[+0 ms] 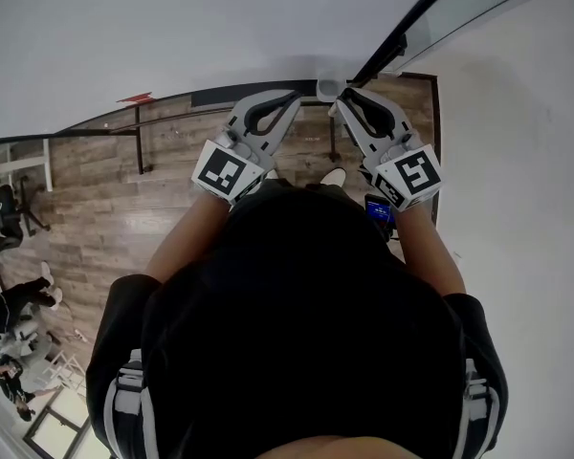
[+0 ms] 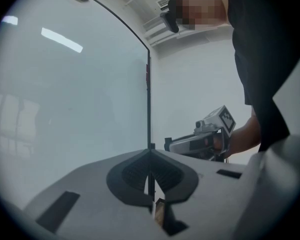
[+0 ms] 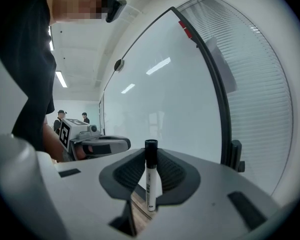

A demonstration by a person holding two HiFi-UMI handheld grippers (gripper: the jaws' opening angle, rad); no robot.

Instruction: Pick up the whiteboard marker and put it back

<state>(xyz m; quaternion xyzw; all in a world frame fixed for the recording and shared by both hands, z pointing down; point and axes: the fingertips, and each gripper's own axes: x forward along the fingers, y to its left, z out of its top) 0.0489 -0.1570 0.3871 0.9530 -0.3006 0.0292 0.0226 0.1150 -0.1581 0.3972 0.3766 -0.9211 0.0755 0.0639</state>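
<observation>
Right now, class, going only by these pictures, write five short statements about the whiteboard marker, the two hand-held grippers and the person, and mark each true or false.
1. The right hand-held gripper grips a white-barrelled whiteboard marker. True.
2. The marker lies flat across the jaws. False: it stands upright between them.
3. The marker is uncapped. False: its black cap sits on the top end.
4. The left hand-held gripper holds nothing. True: its jaws are together.
5. The person wears a white shirt. False: the short-sleeved shirt is black.
</observation>
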